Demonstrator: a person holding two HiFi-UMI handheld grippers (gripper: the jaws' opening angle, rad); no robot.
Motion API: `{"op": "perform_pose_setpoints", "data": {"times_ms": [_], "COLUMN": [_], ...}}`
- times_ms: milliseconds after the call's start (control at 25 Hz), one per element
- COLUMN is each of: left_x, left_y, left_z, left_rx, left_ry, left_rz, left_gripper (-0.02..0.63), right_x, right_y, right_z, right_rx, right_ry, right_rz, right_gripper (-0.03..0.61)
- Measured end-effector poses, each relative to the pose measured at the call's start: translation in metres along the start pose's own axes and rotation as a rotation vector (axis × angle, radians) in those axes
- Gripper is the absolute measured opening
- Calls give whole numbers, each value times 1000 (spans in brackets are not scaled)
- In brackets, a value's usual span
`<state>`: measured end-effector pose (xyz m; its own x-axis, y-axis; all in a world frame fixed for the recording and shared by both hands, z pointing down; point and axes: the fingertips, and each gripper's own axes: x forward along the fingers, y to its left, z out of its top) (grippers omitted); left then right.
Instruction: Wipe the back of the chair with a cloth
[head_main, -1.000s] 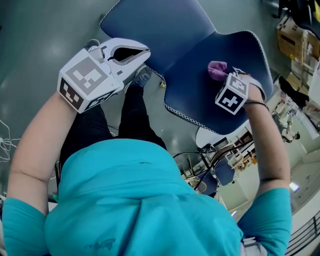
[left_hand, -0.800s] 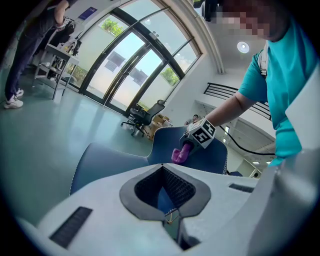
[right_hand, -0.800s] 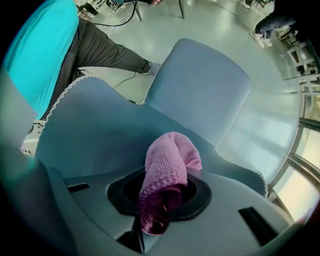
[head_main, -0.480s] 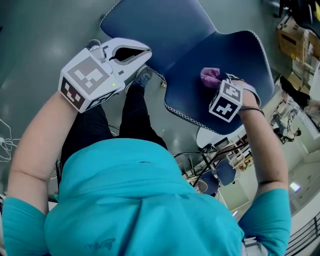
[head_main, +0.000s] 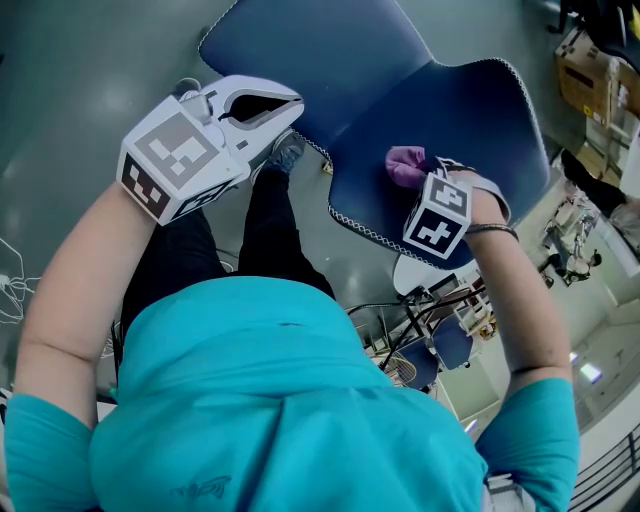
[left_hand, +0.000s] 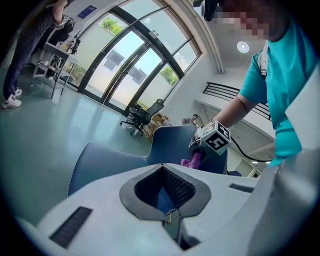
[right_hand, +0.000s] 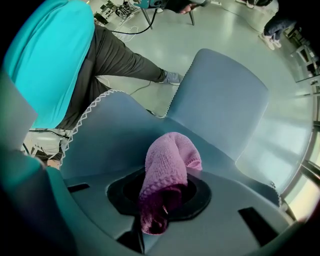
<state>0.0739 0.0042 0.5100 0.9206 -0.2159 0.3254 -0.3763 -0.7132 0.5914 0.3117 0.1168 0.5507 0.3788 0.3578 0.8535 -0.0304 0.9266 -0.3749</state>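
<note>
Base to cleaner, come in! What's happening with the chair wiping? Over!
Right gripper shut on pink cloth, cloth against chair back. Left gripper shut, empty, clear of the chair. Nothing in the way.

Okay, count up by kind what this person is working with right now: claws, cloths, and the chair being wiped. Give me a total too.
Claws: 2 (left claw shut with nothing in it, right claw shut on the cloth)
Cloths: 1 (pink cloth)
Chairs: 1 (blue chair)
Total: 4
</note>
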Motion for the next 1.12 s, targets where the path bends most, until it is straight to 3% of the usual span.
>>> {"op": "perform_pose_setpoints", "data": {"times_ms": [720,1120], "left_x": [2,3], "left_y": [-2,-4], "left_z": [-3,-1], "left_rx": [-5,-7], "left_ry": [-4,-10], "left_rz": [-2,-2], "left_gripper": [3,3], "right_x": [0,-18], "right_y": [43,70], "right_z": [43,80], "right_rx": [-28,-36], "right_ry": [-62,-172], "right_rz": [84,197], "right_gripper": [80,80]}}
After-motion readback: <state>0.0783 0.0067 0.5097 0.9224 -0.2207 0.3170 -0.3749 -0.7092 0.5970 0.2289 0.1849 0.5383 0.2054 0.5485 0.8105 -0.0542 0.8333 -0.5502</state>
